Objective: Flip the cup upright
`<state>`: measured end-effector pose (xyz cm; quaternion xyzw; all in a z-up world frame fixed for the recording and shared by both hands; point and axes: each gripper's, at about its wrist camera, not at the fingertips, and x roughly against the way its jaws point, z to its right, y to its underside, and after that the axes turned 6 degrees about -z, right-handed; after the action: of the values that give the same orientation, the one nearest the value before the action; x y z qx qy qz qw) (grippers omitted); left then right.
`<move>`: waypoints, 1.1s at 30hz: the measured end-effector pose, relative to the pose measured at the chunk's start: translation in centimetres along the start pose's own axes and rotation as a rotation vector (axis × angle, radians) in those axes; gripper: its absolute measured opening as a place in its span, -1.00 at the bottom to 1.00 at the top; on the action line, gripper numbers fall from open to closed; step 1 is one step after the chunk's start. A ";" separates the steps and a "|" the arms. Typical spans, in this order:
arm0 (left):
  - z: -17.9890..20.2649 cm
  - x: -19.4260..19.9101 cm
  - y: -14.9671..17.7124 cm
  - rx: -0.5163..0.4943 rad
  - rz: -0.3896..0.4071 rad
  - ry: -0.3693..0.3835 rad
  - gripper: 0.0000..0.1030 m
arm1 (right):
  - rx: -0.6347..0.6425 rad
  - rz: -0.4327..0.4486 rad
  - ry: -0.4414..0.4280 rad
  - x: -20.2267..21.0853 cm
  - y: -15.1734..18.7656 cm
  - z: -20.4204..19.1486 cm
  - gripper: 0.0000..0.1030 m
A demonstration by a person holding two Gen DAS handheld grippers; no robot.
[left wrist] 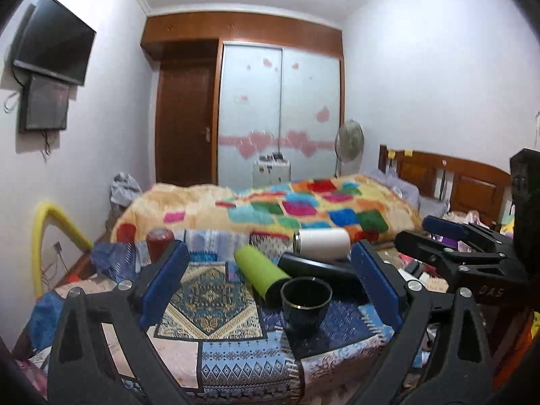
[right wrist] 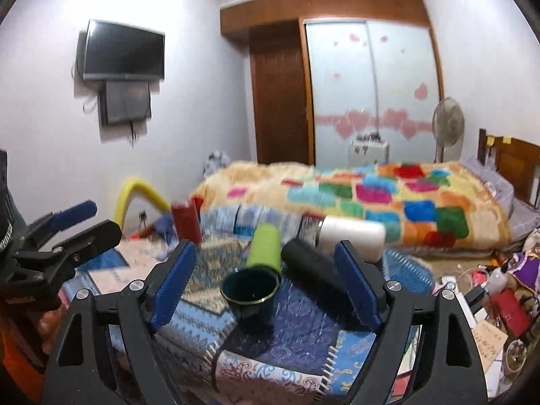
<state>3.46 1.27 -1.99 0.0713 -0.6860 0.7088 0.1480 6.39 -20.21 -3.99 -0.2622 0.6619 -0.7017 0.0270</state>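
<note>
Right wrist view blurs white bottle (right wrist: 351,234) behind upright cup (right wrist: 250,292)

Glossy dark cup (left wrist: 306,298); patterned woven cloth (left wrist: 233,368); matt black bottle (right wrist: 312,263).

A desk (left wrist: 236,364) covered in patchwork patterned cloths of blue, gold and pink carries everything. Between the spread blue pads of the left tongs (left wrist: 270,290) a dark cup (left wrist: 305,300) stands upright, mouth open to the top. Just beyond it lie three cylinders on their sides: a lime green one (left wrist: 260,271), a black one (left wrist: 314,265) and a white one (left wrist: 324,243). A red container (left wrist: 159,243) stands farther off, beyond the left pad.
</note>
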 end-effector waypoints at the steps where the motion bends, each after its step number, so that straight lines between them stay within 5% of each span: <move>1: 0.3 0.8 -0.2 -0.001 0.019 -0.008 0.91 | -0.003 0.018 0.002 0.7 -0.1 -0.1 0.59; 5: 1.0 2.5 -0.2 -0.005 0.065 -0.026 0.99 | -0.020 0.067 0.006 2.1 -0.2 -0.4 0.69; 9: 1.4 3.6 0.0 -0.011 0.080 -0.041 1.00 | -0.039 0.111 0.023 3.0 -0.1 -0.5 1.00; 33: 2.1 5.7 0.4 -0.013 0.107 -0.085 1.00 | -0.016 0.129 0.070 4.3 0.9 -1.5 1.00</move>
<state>-2.29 -0.19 -0.58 0.0637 -0.6990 0.7076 0.0812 1.78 -20.59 -3.44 -0.1944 0.6837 -0.7019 0.0467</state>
